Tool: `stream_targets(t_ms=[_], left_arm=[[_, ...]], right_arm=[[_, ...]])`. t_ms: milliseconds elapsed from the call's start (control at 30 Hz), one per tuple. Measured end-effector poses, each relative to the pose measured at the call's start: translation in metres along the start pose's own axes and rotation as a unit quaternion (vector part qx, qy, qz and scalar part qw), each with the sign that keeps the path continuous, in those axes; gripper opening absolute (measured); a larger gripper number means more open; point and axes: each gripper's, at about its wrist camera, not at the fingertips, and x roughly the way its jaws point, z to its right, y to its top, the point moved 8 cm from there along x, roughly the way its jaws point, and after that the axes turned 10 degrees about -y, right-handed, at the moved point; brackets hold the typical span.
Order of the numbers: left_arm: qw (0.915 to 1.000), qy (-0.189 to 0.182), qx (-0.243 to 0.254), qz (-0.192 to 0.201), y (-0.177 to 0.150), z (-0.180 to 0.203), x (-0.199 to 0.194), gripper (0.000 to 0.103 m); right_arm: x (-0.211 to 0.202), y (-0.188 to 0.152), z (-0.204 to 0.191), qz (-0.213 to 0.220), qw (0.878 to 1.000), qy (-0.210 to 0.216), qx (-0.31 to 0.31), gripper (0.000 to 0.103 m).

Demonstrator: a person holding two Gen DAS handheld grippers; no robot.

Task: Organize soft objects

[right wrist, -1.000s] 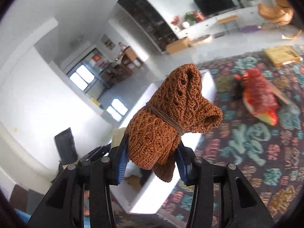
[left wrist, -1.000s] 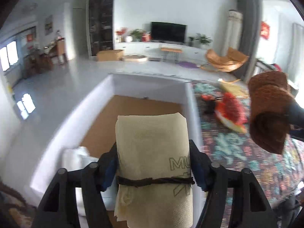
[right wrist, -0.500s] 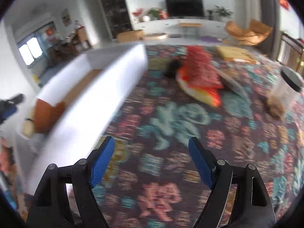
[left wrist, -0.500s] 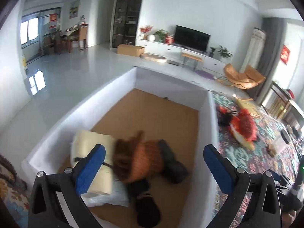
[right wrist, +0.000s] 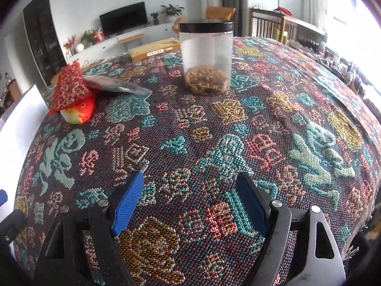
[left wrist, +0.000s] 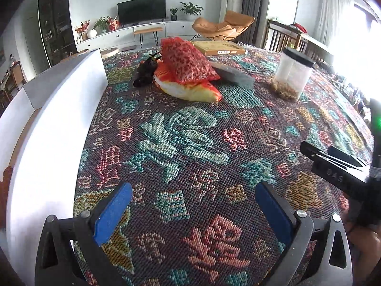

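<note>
Woven cloth: a patterned tablecloth in teal, red and gold covers the table and carries everything in sight.
Left gripper: blue pads spread wide over bare cloth near the table's front edge, nothing between them; the jaws have just been opening.
Right gripper: fingers likewise apart over bare cloth and holding nothing; its jaws have also just been opening.
White box: stands along the table's left edge; only its outer wall and a sliver of the inside show, so what it holds cannot be told from here.
Soft things left: a red mesh bag lies on a red-and-yellow plush toy towards the far left of the table, a dark bundle touching on the box side and a grey pouch on the other.
Progress: judged partly done at best, with that pile outside the box and neither gripper near it.
Left view only: the dark bundle, the box's long wall and the right gripper's black body at the right edge.
Right view only: a close look at the clear jar with a black lid and tan fluff at its bottom, and the table's right-hand stretch.
</note>
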Motion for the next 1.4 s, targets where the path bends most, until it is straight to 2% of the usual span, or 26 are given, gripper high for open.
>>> stream_targets(t_ms=[100,400,633,800,1400], left_arm=[[0.9996,0.023,0.016,-0.003,0.005,-0.004,0.024,0.102],[0.9990,0.036,0.015,-0.020,0.004,-0.017,0.059,0.103],[0.9996,0.021,-0.008,-0.017,0.004,-0.022,0.064,0.103],[0.9996,0.020,-0.009,-0.017,0.004,-0.022,0.064,0.103],[0.9996,0.020,-0.009,-0.016,0.004,-0.022,0.064,0.103]], right_arm=[[-0.002,0.002,-0.001,0.001,1.000,0.002,0.000,0.082],[-0.006,-0.005,-0.002,-0.004,1.000,0.002,-0.003,0.082],[0.006,-0.013,-0.002,-0.030,0.999,-0.009,-0.004,0.082],[0.006,-0.018,-0.009,-0.022,0.999,-0.032,-0.028,0.087],[0.005,-0.018,-0.008,-0.023,0.999,-0.031,-0.025,0.089]])
